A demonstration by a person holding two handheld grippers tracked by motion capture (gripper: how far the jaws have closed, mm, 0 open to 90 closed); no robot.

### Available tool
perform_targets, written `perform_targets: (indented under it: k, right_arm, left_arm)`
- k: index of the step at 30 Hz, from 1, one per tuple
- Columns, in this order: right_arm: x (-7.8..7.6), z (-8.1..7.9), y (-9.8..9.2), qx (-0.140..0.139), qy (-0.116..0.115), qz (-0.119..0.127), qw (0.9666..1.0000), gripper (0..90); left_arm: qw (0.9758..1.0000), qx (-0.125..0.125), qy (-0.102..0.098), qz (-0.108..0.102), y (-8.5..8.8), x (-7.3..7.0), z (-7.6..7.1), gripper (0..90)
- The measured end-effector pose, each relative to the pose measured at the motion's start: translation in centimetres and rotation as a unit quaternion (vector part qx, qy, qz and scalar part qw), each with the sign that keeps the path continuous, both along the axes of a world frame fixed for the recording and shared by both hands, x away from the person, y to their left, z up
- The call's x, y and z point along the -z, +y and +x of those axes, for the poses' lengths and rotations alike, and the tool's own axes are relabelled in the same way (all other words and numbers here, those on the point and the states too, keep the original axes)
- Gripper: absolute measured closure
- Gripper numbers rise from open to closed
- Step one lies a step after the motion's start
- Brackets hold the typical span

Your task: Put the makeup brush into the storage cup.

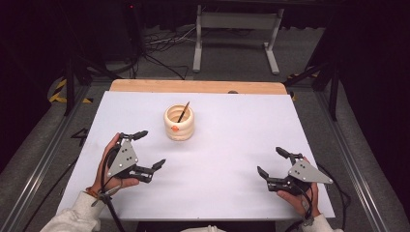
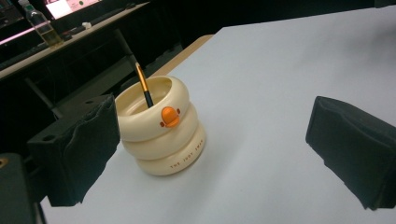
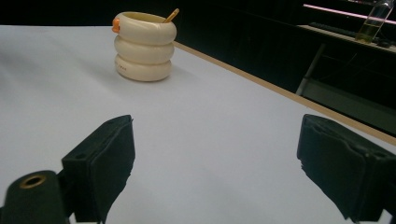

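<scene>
Two grippers stood wide open and empty on the sheet. From the cup point(image 1: 179, 123), the left gripper point(image 1: 149, 148) lay near, down-left; the right gripper point(image 1: 273, 162) lay well apart. A brush point(image 1: 183, 112) leaned inside the cup, handle tipped up-right.

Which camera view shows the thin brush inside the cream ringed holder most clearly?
The left gripper view: the thin brush shows its gold ferrule and black handle close up. The high view shows a small dark stick; the right gripper view shows the orange tip.

White table point(image 1: 232, 159), bottle point(image 2: 41, 27) behind.
</scene>
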State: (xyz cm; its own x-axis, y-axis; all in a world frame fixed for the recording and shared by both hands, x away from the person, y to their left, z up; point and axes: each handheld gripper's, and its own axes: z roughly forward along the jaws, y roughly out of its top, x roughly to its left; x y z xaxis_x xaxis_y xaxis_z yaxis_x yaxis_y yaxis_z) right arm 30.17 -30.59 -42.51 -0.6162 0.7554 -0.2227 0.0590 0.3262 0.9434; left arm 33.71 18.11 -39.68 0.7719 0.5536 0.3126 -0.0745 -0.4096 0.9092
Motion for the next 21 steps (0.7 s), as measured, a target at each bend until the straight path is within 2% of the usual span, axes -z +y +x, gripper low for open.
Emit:
perform_targets:
  k: [4,10,13,14,16,18,21]
  right_arm:
    - [0.0,-0.1,0.0,0.0,-0.001,0.0,1.0,12.0]
    - [0.1,0.1,0.0,0.0,0.002,0.001,1.0,12.0]
    - [0.1,0.0,0.0,0.001,0.002,-0.001,1.0,11.9]
    - [0.1,0.0,0.0,0.001,0.001,-0.003,1.0,12.0]
    - [0.1,0.0,0.0,0.0,0.002,-0.002,1.0,12.0]
    - [0.1,0.0,0.0,-0.001,0.001,-0.003,1.0,11.9]
    - [0.2,0.0,0.0,-0.001,0.0,-0.002,1.0,12.0]
  left_arm:
    - [0.9999,-0.002,0.01,-0.001,0.3,0.4,-0.1,3.7]
    - [0.9997,-0.007,0.02,0.013,0.7,1.2,-0.4,3.8]
    - [0.9996,-0.01,0.023,0.01,1.0,1.6,-0.4,4.1]
    - [0.9995,-0.011,0.03,0.004,1.1,1.9,-0.4,4.1]
    - [0.9994,-0.015,0.029,0.007,1.3,2.3,-0.6,4.2]
    - [0.9989,-0.014,0.045,0.002,1.6,2.9,-0.6,4.8]
    - [0.9986,-0.017,0.049,0.005,1.9,3.4,-0.7,4.6]
